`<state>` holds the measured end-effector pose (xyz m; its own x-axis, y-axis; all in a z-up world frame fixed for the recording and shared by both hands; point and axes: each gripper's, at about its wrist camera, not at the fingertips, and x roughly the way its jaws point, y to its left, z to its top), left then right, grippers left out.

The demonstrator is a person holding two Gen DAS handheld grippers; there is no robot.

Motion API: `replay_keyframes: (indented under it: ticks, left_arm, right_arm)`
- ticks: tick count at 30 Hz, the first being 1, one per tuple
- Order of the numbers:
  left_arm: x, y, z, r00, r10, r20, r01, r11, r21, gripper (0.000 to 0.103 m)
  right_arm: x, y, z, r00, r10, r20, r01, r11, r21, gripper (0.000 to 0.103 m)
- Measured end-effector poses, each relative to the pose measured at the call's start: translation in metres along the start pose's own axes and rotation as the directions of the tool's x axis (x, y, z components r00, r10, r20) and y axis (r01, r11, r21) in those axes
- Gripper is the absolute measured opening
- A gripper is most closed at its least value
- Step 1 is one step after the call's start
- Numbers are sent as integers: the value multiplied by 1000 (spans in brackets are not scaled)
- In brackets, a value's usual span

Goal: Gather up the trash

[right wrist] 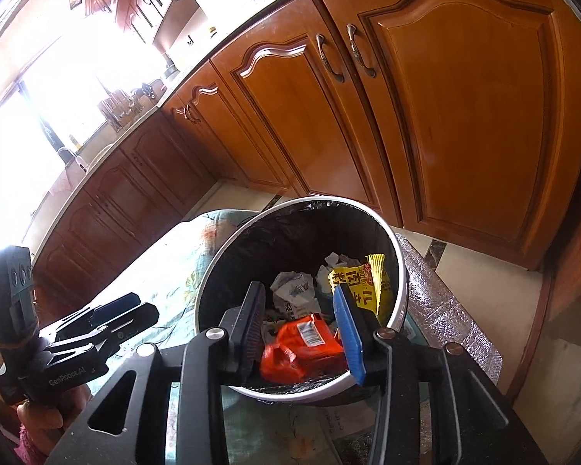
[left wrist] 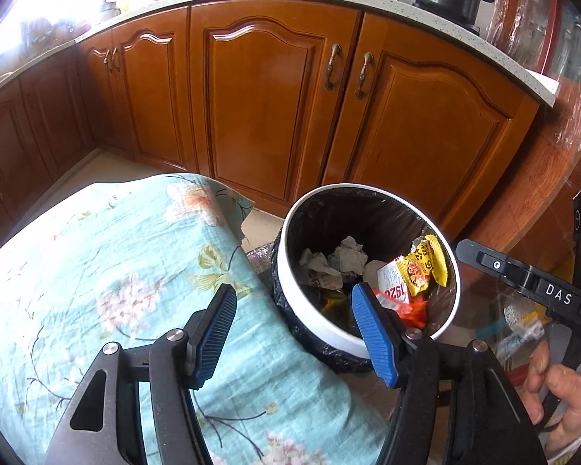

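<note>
Orange wrapper [right wrist: 304, 348] lies in bin [right wrist: 401, 271], seemingly loose below right gripper [right wrist: 302, 333] fingers.

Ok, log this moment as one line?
left gripper: open, empty, over floral cloth | right gripper: open above bin | red wrapper, yellow packet, crumpled paper: in bin

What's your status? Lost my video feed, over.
Left gripper open, empty, over floral cloth. Right gripper open above bin; red wrapper lies inside. Nothing blocking.

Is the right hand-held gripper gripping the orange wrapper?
No: the orange wrapper lies in the bin below the open right hand-held gripper.
</note>
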<state>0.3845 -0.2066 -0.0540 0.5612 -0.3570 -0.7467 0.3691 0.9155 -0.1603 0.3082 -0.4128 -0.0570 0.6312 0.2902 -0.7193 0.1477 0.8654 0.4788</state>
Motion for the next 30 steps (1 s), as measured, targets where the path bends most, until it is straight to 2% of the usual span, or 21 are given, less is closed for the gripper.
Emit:
replay_keyframes:
  ticks: [1,4,9,11,15,19,22,24,28,30]
  left_arm:
    - [-6,3,-5,1000,1,10,-1,1000,-8,63]
    - [-24,10,-23,999,-5,38,7,999,-49,67]
    - [-51,21,-56,997,-21,80,28,995,-99,70]
    - [-62,25,-67,995,-17,98,28,994,-106,71]
    - [-89,28,-91,988,2,152,14,995,-103,72]
    - [-126,25,-103,972,5,235,14,997,-79,73]
    - [-158,23,-112,946,20,323,2,998,-66,87]
    - [-177,25,-122,924,29,382,-3,998,-68,102]
    - [-199,28,-153,877,86,473,-56,996,-76,102]
    - [-199,27,-167,868,111,484,-87,994,-72,102]
  right_arm:
    - [-4,2,-2,1000,4,13,-4,1000,5,41]
    - [-18,9,-12,998,13,64,-14,1000,13,52]
    - [-43,27,-41,988,28,153,-31,999,18,78]
    - [-52,36,-54,982,23,187,-26,1000,14,84]
    - [-69,54,-74,973,10,230,-9,1000,-7,87]
    - [-94,80,-83,955,6,296,13,998,-64,90]
    - [-120,105,-79,929,3,370,51,990,-134,102]
    - [-140,121,-78,897,-5,441,88,982,-169,103]
    - [-160,139,-94,840,-50,541,177,966,-186,103]
    - [-160,139,-108,816,-49,575,187,965,-183,103]
